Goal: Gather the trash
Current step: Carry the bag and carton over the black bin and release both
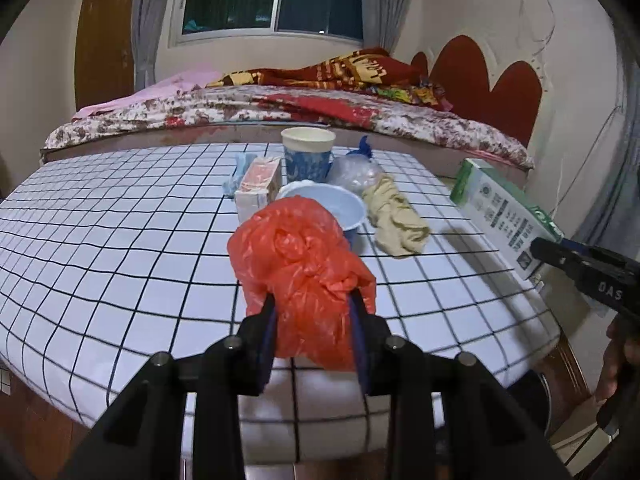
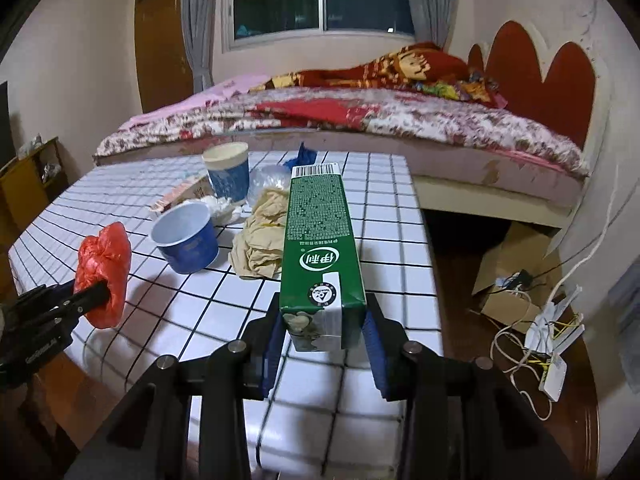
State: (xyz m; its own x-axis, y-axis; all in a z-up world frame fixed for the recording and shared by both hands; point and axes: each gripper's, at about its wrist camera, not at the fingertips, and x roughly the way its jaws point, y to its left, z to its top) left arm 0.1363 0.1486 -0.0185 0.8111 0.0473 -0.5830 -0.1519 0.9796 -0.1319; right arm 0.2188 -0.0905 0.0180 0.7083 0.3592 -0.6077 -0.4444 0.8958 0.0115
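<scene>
My left tool [image 1: 314, 304] is clamped on a crumpled red plastic bag [image 1: 302, 256], its pads pressing the bag from both sides and holding it clear above the checked table [image 1: 120, 248]. My right tool [image 2: 322, 320] is clamped on the near end of a green milk carton [image 2: 320, 240], which points away from me over the table. Left on the table, close together toward the far edge, are a blue bowl [image 2: 186, 240], a beige rag [image 2: 260, 240], a blue paper cup [image 2: 228, 172], a small pink carton [image 1: 258, 186] and a clear plastic bag [image 1: 356, 174]. A bed [image 2: 360, 116] stands behind the table.
</scene>
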